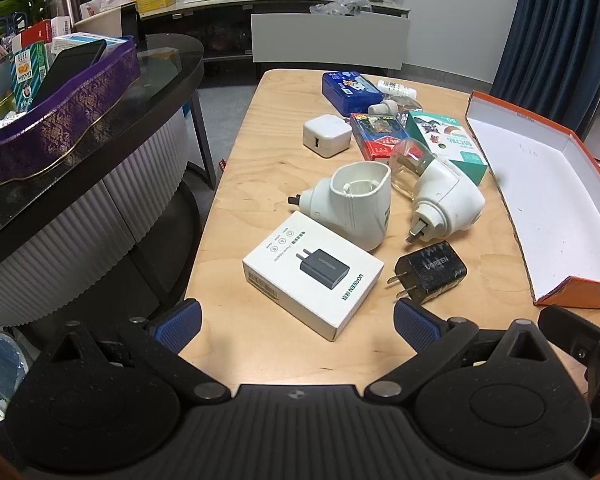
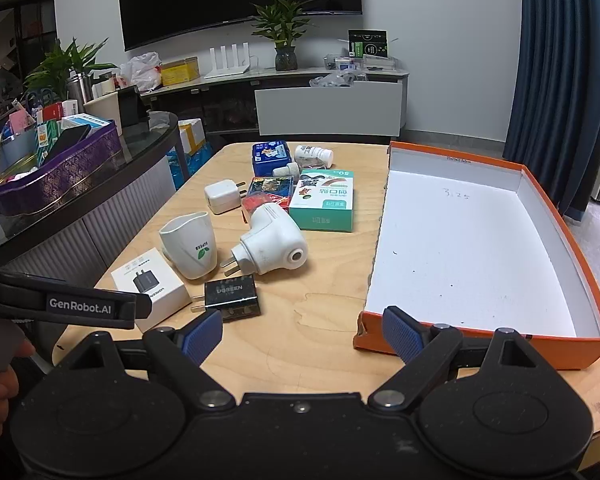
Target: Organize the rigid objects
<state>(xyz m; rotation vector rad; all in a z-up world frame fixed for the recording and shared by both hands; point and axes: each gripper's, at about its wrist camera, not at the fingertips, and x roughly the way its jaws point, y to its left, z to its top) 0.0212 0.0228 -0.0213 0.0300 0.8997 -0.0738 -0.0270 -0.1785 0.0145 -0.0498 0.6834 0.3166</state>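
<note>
Several small objects lie on a wooden table [image 1: 260, 160]. A white UGREEN adapter box [image 1: 312, 274] and a black UGREEN charger [image 1: 430, 270] lie nearest my open, empty left gripper [image 1: 298, 326]. Behind them are two white plug-in devices [image 1: 358, 202] [image 1: 446, 200], a white cube charger [image 1: 326, 136], a red box [image 1: 378, 136], a teal box [image 1: 450, 144] and a blue box [image 1: 350, 90]. An orange-sided box, white inside [image 2: 472, 248], lies on the right, with nothing in it. My right gripper [image 2: 302, 336] is open and empty at the table's near edge, just left of that box's near corner.
A dark curved counter [image 1: 100, 152] with a purple basket of items [image 1: 60, 120] stands left of the table. A small white bottle [image 2: 314, 155] lies at the table's far end. A sideboard with plants and boxes stands along the back wall. A blue curtain [image 2: 560, 80] hangs on the right.
</note>
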